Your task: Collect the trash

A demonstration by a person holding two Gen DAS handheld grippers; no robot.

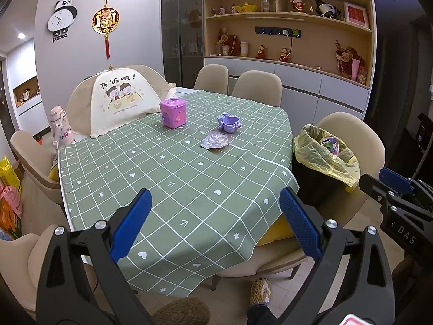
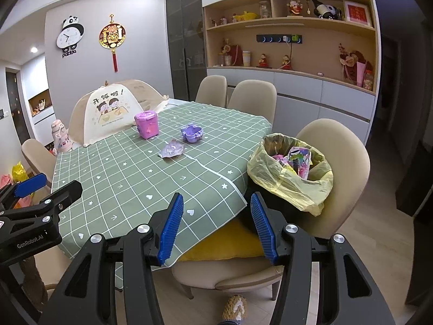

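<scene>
A crumpled clear plastic wrapper (image 1: pixel 214 140) lies mid-table on the green checked tablecloth (image 1: pixel 162 178); it also shows in the right wrist view (image 2: pixel 172 149). Behind it stand a purple toy dish (image 1: pixel 229 122) (image 2: pixel 192 133) and a pink-purple box (image 1: pixel 173 113) (image 2: pixel 146 124). A black bin with a yellow bag (image 1: pixel 324 157) (image 2: pixel 292 173) sits on a chair at the table's right and holds colourful scraps. My left gripper (image 1: pixel 215 216) is open and empty over the near table edge. My right gripper (image 2: pixel 216 224) is open and empty near the table corner, left of the bin.
A mesh food cover (image 1: pixel 121 100) stands at the table's far left, with a pink bottle (image 1: pixel 61 127) beside it. Beige chairs (image 1: pixel 257 84) ring the table. A yellow cushion (image 2: pixel 227 243) lies on the near chair. Shelves and cabinets (image 1: pixel 297 54) line the back wall.
</scene>
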